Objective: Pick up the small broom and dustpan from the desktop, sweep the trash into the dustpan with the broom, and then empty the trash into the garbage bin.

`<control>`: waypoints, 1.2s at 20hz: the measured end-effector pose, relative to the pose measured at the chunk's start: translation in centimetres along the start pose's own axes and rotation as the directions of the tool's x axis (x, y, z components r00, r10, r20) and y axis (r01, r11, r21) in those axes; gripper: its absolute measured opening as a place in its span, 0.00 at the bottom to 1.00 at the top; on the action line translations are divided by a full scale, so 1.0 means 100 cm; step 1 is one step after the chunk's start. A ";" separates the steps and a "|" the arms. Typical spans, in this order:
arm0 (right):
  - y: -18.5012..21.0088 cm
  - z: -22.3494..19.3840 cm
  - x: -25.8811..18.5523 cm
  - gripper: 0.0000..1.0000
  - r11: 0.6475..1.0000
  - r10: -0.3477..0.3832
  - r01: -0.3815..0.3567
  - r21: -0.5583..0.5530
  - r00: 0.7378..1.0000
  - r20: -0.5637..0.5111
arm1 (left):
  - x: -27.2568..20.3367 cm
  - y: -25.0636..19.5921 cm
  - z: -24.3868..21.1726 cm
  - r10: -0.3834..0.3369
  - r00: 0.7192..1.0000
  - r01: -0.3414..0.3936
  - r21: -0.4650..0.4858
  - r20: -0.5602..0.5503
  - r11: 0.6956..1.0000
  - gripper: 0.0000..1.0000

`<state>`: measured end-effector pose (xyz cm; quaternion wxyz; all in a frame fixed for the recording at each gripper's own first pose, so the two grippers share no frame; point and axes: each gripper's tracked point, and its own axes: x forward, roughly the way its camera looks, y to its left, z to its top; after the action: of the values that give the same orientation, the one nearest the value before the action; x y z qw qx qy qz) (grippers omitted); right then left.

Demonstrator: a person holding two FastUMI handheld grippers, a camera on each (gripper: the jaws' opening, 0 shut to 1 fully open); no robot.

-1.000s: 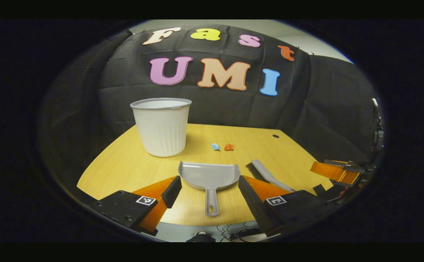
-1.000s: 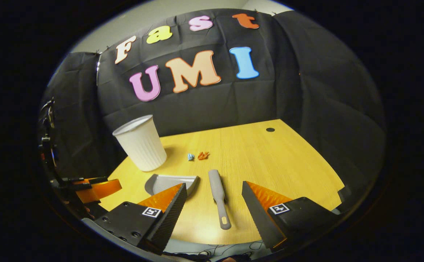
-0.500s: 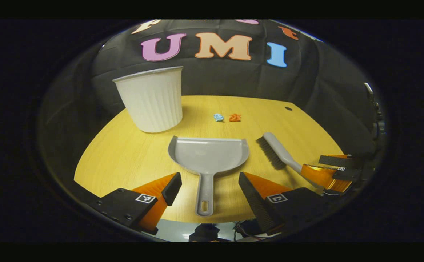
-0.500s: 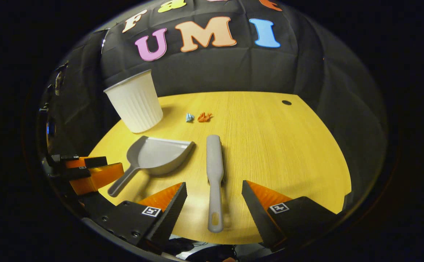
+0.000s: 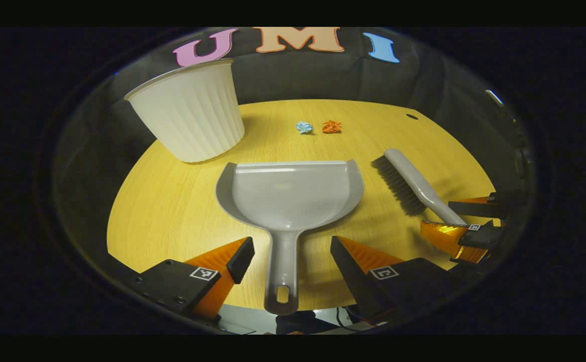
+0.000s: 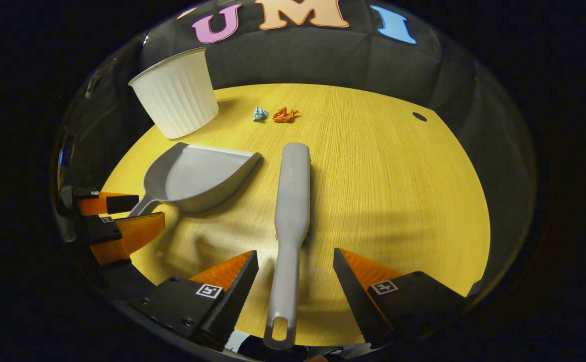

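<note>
Dustpan (image 5: 290,193) lies flat on the surface (image 5: 172,211), handle now between the open left claw (image 5: 292,251). Broom (image 6: 290,201) handle likewise sits inside the open right claw (image 6: 295,271). Both have closed in; grasping looks next.

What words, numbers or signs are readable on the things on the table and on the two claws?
Bin, dustpan, broom: no text visible.
Left claw and right claw: square black-and-white markers on the fingers, which are patterns and not readable words.
</note>
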<state>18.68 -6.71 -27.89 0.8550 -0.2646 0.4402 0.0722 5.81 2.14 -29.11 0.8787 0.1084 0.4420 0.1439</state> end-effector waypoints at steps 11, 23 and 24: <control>-0.001 -0.001 0.012 0.36 1.000 -0.016 0.016 0.005 1.000 -0.021 | 0.025 0.008 -0.030 0.038 0.992 -0.040 -0.014 -0.123 0.999 0.35; -0.003 0.000 0.011 0.20 0.999 0.041 -0.041 -0.007 0.998 -0.051 | 0.028 0.003 -0.028 0.012 0.995 -0.018 -0.061 -0.103 0.998 0.27; -0.004 0.006 0.008 0.20 0.998 0.061 -0.061 0.001 0.997 -0.039 | 0.028 0.003 -0.023 0.002 0.996 -0.008 -0.066 -0.087 0.998 0.27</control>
<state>19.72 -6.86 -28.03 0.8436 -0.2526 0.4645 0.0935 5.48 3.51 -32.49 0.8613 0.0740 0.4747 0.1652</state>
